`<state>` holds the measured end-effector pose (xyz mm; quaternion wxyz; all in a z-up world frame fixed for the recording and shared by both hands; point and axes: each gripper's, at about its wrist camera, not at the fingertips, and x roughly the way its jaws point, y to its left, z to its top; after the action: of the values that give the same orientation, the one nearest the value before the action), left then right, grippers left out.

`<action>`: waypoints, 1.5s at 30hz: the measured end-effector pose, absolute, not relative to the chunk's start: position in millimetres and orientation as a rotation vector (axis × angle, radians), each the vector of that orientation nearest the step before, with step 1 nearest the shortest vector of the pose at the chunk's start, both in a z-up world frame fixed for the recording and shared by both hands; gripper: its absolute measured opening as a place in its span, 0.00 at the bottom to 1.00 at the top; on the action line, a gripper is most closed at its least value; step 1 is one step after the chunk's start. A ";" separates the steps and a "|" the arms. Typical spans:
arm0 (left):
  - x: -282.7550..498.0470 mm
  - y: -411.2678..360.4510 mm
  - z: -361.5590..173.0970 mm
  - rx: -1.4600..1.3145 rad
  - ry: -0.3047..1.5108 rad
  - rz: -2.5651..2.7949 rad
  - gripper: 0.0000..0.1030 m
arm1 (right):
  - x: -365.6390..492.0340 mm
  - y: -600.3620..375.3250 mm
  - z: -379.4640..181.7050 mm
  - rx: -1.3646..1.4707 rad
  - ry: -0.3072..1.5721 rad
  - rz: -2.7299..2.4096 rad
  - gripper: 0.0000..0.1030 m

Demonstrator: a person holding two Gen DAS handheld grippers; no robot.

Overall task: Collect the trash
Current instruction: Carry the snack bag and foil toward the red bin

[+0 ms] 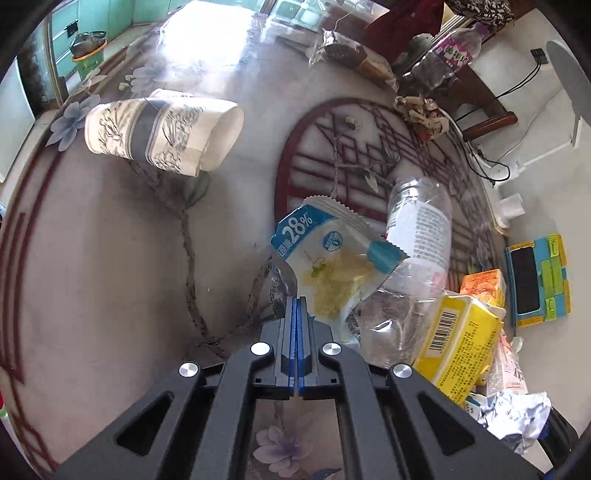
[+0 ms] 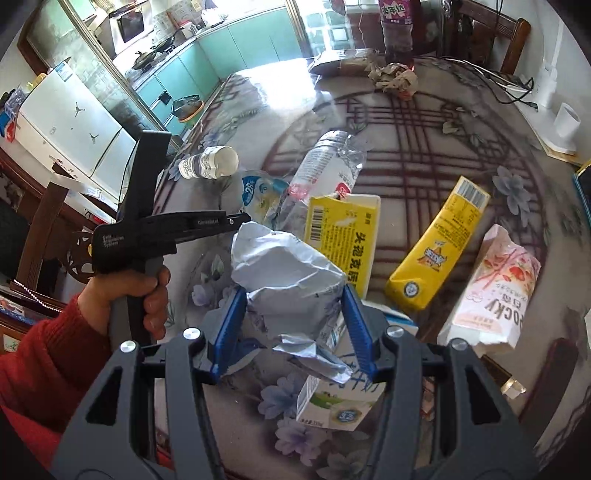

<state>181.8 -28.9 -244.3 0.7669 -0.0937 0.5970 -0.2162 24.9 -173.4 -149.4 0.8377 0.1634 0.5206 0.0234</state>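
My left gripper (image 1: 297,300) is shut on the corner of a blue and white snack wrapper (image 1: 325,258), which rests against a crushed clear plastic bottle (image 1: 417,236). The same wrapper (image 2: 258,194) and bottle (image 2: 325,166) show in the right wrist view, with the left gripper's body (image 2: 166,229) beside them. My right gripper (image 2: 293,291) is shut on a crumpled silvery foil bag (image 2: 284,273), its blue pads pressing both sides. Yellow boxes (image 2: 347,229) (image 2: 439,247), a pink Pocky box (image 2: 495,288) and a milk carton (image 2: 336,402) lie on the patterned table (image 2: 424,155).
A paper cup (image 1: 162,129) lies on its side at the far left. A crumpled paper wad (image 2: 395,79), a drink bottle (image 2: 397,29) and a clear bag (image 1: 336,51) sit at the far edge. A phone in a blue case (image 1: 537,277) and cables (image 1: 491,162) lie right.
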 end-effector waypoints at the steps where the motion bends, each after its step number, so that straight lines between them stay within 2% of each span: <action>1: 179.9 -26.8 -238.6 -0.210 1.279 -0.472 0.00 | 27.0 -172.1 -147.3 0.342 1.096 0.055 0.50; 23: 98.5 44.2 -96.1 -0.104 0.909 -0.430 0.00 | 26.4 -129.7 -80.2 0.245 0.923 0.079 0.50; 31: 82.9 81.8 -80.3 -0.105 0.867 -0.382 0.00 | 26.9 -105.7 -68.1 0.225 0.894 0.098 0.51; 45: 80.0 134.8 -82.3 -0.100 0.866 -0.361 0.00 | 32.3 -57.1 -74.2 0.223 0.905 0.101 0.51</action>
<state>80.0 134.8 -82.3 0.8909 -0.0483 0.4169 -0.1738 32.3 -57.1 -74.2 0.8922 0.1073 0.4359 0.0486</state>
